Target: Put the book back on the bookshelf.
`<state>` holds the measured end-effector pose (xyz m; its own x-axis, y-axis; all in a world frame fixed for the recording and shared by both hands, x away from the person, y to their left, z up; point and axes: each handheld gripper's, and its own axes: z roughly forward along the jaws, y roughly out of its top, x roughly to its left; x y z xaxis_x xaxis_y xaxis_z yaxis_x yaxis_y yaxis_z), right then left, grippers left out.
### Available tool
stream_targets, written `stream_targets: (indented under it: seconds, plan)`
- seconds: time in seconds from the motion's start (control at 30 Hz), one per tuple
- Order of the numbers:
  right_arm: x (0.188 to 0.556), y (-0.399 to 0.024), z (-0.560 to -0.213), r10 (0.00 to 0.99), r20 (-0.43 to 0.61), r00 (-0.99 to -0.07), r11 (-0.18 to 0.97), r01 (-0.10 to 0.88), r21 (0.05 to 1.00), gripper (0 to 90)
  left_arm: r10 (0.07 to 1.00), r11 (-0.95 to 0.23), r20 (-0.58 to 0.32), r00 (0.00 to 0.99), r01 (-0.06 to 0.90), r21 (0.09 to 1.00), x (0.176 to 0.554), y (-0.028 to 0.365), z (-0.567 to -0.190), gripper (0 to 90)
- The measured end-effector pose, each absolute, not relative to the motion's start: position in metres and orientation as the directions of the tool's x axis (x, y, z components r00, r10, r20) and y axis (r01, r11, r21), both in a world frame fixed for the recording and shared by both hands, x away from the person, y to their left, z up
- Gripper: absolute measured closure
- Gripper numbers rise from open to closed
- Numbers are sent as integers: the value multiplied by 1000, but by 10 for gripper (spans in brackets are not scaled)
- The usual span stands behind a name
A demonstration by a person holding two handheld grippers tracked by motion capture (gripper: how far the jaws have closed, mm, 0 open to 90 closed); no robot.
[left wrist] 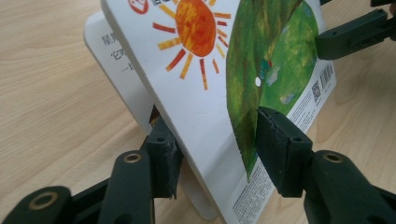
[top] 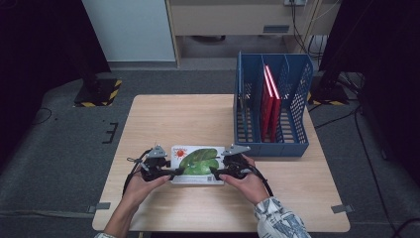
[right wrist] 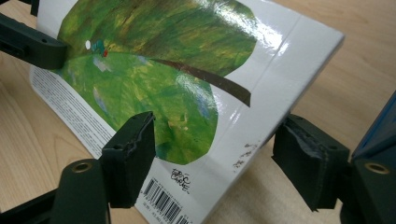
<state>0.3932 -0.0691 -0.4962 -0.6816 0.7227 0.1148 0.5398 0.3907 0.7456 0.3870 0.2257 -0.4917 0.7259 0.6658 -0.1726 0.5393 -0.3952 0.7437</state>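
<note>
- The table (top: 198, 119), pale wood, takes up the middle of the high view; its bare top runs from the centre to the lower edge of the frame.
- The rack (top: 271, 104), a blue file holder with slotted walls, stands on the table at the upper right of the high view, with red books (top: 270, 99) upright in one of its middle slots (which slot exactly I cannot tell).
- The book (top: 198, 163), white cover with a green leaf and an orange sun, lies low in the centre of the high view, near the table's front edge and well apart from the rack's slots. In the left gripper view (left wrist: 224, 70) it fills the upper middle, tilted, one edge raised off the wood.
- The left gripper (top: 171, 172) sits at the book's left edge in the high view. In the left gripper view (left wrist: 217, 151) its jaws are clenched on the book: one pad lies on the printed cover at lower right of the frame, the other presses from beneath at lower left.
- The right gripper (top: 217, 173) sits at the book's right edge in the high view. In the right gripper view (right wrist: 219, 158) its jaws stand partly apart, astride the cover's corner (barcode side): the left pad lies against the leaf print at lower left, the right pad stands clear of the book at lower right, so it has no grip yet.
</note>
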Motion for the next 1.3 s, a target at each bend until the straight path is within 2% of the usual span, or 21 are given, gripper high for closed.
stream_targets:
  seconds: [0.23, 0.53, 0.7, 1.1, 1.3]
  plan:
    - [399, -65, -485, 727, 96, -679, 380, 516, 768, 326, 698, -377, -142, 702, 530, 760, 391, 229, -490, 578]
    - [404, -60, -474, 728, 59, -683, 389, 482, 785, 351, 739, -393, -47, 672, 487, 780, 393, 227, -490, 577]
    - [401, -62, -472, 715, 63, -697, 396, 477, 785, 358, 739, -379, -62, 671, 490, 785, 391, 229, -492, 574]
    - [382, -63, -470, 659, 77, -748, 410, 443, 797, 378, 749, -339, -99, 655, 508, 792, 383, 236, -498, 492]
    - [377, -60, -469, 647, 72, -759, 411, 426, 806, 355, 758, -339, -85, 647, 501, 796, 381, 236, -497, 476]
